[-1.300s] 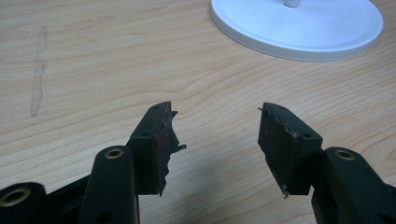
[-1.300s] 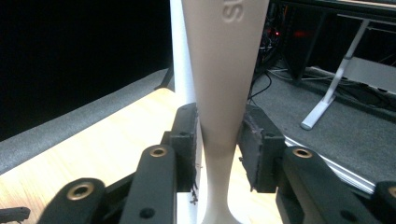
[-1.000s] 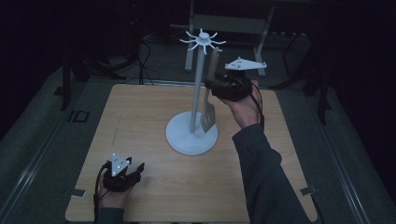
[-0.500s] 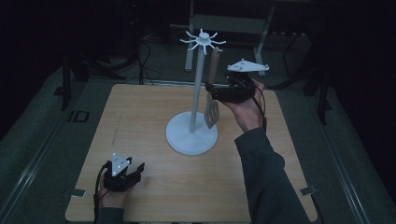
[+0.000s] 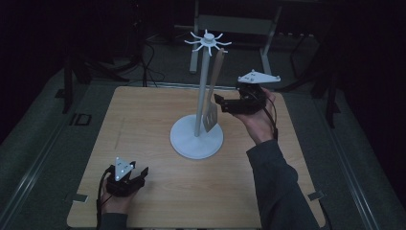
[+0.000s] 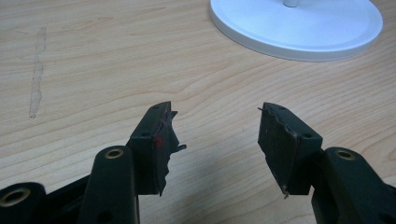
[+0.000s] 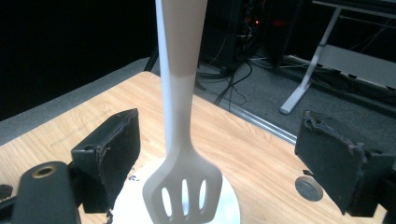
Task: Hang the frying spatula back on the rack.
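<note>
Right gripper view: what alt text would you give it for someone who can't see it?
A pale slotted spatula hangs upright between the two open black jaws of the right gripper, which do not touch it. Below it lie the white round base of a stand and a wooden table; beyond is a dark room with cables on the floor.

Black two-fingered grippers [image 5: 135, 175] with grey triangular top plates, worn pads [image 6: 161, 140], dark sleeve [image 5: 277, 191].

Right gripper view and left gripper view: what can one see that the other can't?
The right gripper view has the slotted spatula hanging between its open jaws, plus a small round disc on the table and cables on the floor behind. The left gripper view has a pale streak on the wood. Both see the wooden table and the stand's white round base.
</note>
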A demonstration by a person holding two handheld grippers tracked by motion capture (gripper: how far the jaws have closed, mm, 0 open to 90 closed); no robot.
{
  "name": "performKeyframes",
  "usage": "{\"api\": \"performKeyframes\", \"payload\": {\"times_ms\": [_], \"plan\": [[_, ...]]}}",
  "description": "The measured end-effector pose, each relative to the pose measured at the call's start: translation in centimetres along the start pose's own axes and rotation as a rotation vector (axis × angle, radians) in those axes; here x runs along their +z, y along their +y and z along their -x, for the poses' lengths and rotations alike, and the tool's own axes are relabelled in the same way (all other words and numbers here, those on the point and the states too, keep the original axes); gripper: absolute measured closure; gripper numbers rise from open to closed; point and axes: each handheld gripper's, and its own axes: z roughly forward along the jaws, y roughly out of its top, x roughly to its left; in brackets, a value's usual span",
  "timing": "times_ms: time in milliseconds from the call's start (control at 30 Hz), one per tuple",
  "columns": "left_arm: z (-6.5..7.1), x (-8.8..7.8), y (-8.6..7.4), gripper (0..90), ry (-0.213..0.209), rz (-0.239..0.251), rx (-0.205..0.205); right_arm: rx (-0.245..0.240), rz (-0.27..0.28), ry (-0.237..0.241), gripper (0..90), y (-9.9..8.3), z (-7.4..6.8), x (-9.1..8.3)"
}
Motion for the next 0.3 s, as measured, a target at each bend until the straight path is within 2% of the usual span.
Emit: {"api": "performKeyframes", "payload": {"times_ms": [167, 200, 300], "plan": [[0.0, 0.0, 0.0, 45.3, -0.001, -0.001, 0.0, 0.001, -0.004, 0.006, 14.1, -0.8, 0.0, -0.4], [0.0, 0.1, 0.0, 45.3, -0.002, -0.001, 0.0, 0.02, -0.005, 0.012, 14.2, -1.6, 0.0, -0.9], [0.0, 0.0, 0.0, 45.3, -0.001, 0.0, -0.001, 0.031, 0.0, 0.014, 14.4, -2.3, 0.2, -1.2]]}}
